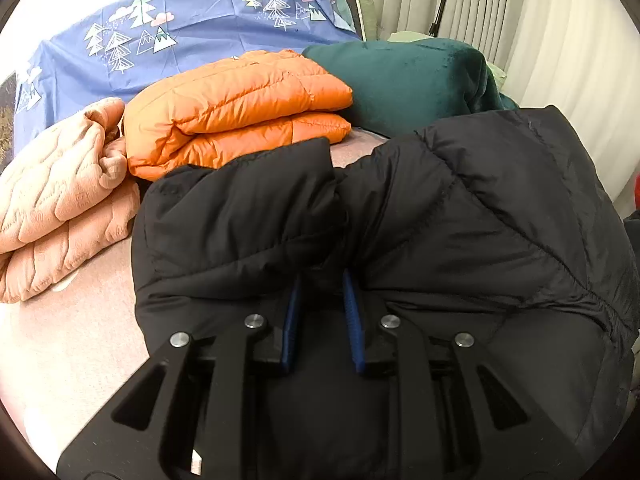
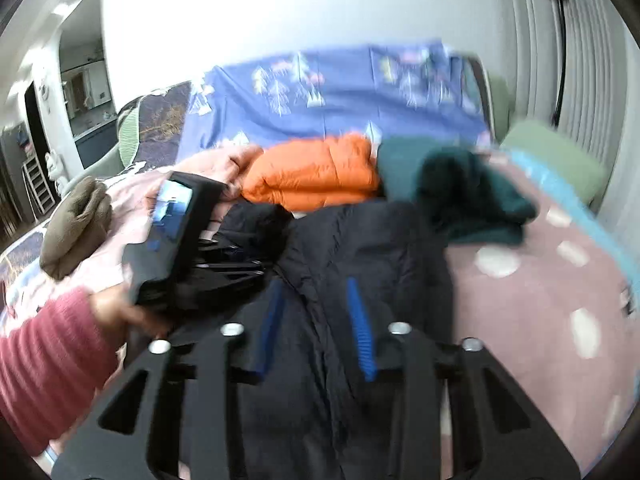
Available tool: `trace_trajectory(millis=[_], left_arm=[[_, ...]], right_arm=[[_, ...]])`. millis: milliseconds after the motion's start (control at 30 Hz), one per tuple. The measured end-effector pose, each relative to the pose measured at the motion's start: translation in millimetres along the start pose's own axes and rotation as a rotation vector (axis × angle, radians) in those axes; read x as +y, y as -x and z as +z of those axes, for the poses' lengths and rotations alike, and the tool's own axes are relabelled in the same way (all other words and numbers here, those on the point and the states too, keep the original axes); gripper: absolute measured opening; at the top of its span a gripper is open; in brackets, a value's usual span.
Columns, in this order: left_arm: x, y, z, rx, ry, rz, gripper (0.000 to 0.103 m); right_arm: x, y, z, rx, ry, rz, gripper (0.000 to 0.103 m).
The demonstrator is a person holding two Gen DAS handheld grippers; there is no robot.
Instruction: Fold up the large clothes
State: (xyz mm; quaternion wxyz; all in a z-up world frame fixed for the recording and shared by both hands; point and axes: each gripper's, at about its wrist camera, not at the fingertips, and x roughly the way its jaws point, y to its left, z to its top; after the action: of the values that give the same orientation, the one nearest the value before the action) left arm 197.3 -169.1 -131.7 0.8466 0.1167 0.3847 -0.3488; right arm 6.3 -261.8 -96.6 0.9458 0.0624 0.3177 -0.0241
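A: Item one, the garment being folded?
B: Black padded jacket (image 1: 460,216), lying on the pink bedspread (image 1: 60,360) at the near edge of the bed, bunched into thick folds.

A: Left gripper?
B: Left gripper (image 1: 322,284) is pushed into a crease of the jacket. Its blue-padded fingers (image 1: 352,312) stand a little apart with black fabric pinched between them; the tips are buried in the cloth.

A: Right gripper?
B: Right gripper (image 2: 316,292) sits over the same jacket (image 2: 360,232), further toward the bed's right side. Fingers (image 2: 360,332) are spread wider, fabric running up between them. The view is blurred, so whether they clamp it I cannot tell.

A: Other stock on the bed?
B: Folded orange jacket (image 1: 236,112) behind the black one; folded peach quilted piece (image 1: 52,200) touching it toward the left edge; dark green plush bundle (image 1: 404,80) toward the right edge. Blue tree-print sheet (image 1: 200,28) at the far edge.

A: Containers?
B: No containers visible; everything lies loose on the bedspread.

A: Anything else?
B: Hand in a pink ribbed sleeve (image 2: 44,360) holding the left tool, seen from the right camera.
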Motion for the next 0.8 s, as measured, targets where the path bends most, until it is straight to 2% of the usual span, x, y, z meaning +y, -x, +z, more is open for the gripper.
trace_trajectory(millis=[67,100,167,233,333,500,567,667,733,800], left_arm=[[2.2,0.9,-2.3,-0.011,0.007,-0.016,0.022],[4.7,0.7,-3.0,-0.018,0.016,-0.03,0.022],[13.7,-0.2,-4.8,-0.033,0.055,-0.079,0.022],[16.8,-1.8,-5.4,-0.038,0.07,-0.105,0.022],[16.3,-1.1,-7.4,-0.05,0.058,-0.104,0.022],[7.7,22.1,4.2,-0.03,0.024,-0.049,0.022],[4.2,41.0,12.0,-0.064,-0.011,-0.056,0.022],[2.2,59.9,26.5,-0.105,-0.03,-0.069,0.026],[0.4,60.9,35.5,-0.096,-0.043,-0.065,0.031],[-2.4,52.2,42.1,-0.073,-0.073,-0.038,0.031]], right_arm=[[-26.7,-55.1,-18.3,0.135,-0.072,-0.116,0.012],[-40.2,-73.0,-31.9,0.145,-0.113,-0.096,0.01],[-52.4,-80.7,-47.2,0.109,-0.168,-0.046,0.009],[-48.8,-77.9,-49.0,0.104,-0.175,-0.065,0.009],[-40.0,-79.2,-48.9,0.11,-0.125,-0.097,0.009],[-45.1,-64.5,-21.2,0.187,-0.138,-0.047,0.012],[-43.4,-54.5,-5.3,0.203,-0.126,-0.028,0.017],[-40.7,-43.4,14.4,0.172,-0.093,-0.024,0.028],[-37.1,-47.4,32.3,0.16,-0.083,-0.023,0.028],[-33.7,-50.5,39.4,0.149,-0.079,-0.004,0.028]])
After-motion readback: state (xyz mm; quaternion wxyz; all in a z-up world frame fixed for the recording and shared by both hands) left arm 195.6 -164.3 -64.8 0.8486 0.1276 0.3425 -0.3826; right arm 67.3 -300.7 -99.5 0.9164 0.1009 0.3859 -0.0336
